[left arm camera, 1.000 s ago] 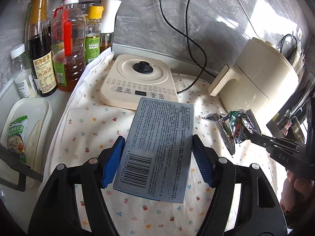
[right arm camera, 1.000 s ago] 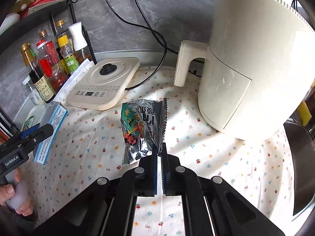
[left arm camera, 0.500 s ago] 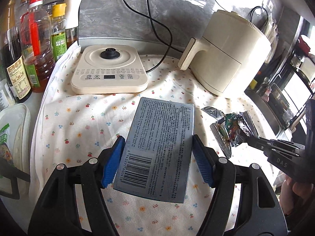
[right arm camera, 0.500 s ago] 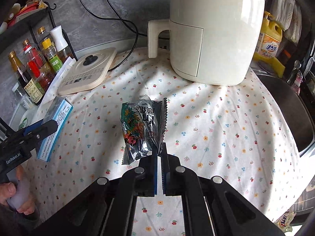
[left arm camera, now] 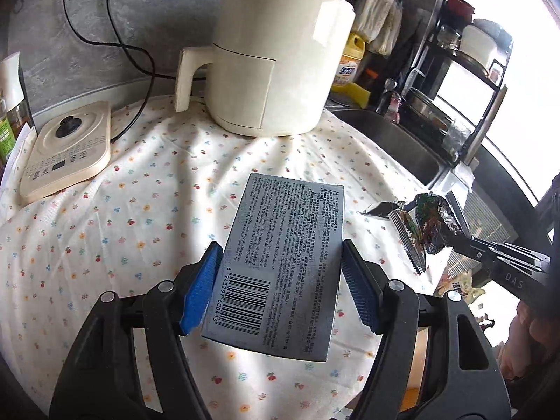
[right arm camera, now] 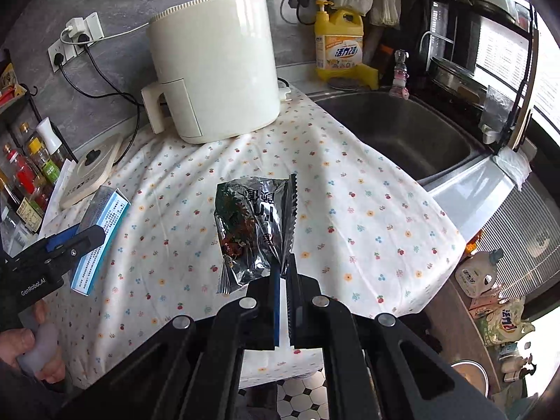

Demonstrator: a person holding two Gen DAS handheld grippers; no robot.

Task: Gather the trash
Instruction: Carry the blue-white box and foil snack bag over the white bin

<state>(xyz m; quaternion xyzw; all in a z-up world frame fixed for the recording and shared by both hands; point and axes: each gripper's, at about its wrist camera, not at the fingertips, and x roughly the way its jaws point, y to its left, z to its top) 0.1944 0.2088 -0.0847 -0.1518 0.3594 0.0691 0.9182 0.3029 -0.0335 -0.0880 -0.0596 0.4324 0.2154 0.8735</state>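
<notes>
My left gripper (left arm camera: 280, 280) is shut on a grey cardboard box (left arm camera: 283, 262) with a barcode, held above the flowered cloth (left arm camera: 140, 210). The box with its blue side also shows in the right wrist view (right arm camera: 101, 234), in the left gripper (right arm camera: 75, 241). My right gripper (right arm camera: 284, 273) is shut on a crumpled silver snack wrapper (right arm camera: 250, 231), held above the cloth (right arm camera: 350, 210). In the left wrist view the wrapper (left arm camera: 423, 224) hangs at the right, in the right gripper (left arm camera: 451, 236).
A cream air fryer (right arm camera: 213, 70) stands at the back of the counter. A flat cream cooker base (left arm camera: 63, 150) lies at the left, bottles (right arm camera: 31, 175) beside it. A steel sink (right arm camera: 402, 133) and yellow detergent bottle (right arm camera: 337, 45) are at the right. More packaging lies below the counter edge (right arm camera: 490, 297).
Both grippers have swung right along the counter and pulled back with their loads; the sink and counter's right edge have come into view. Both grips are unchanged.
</notes>
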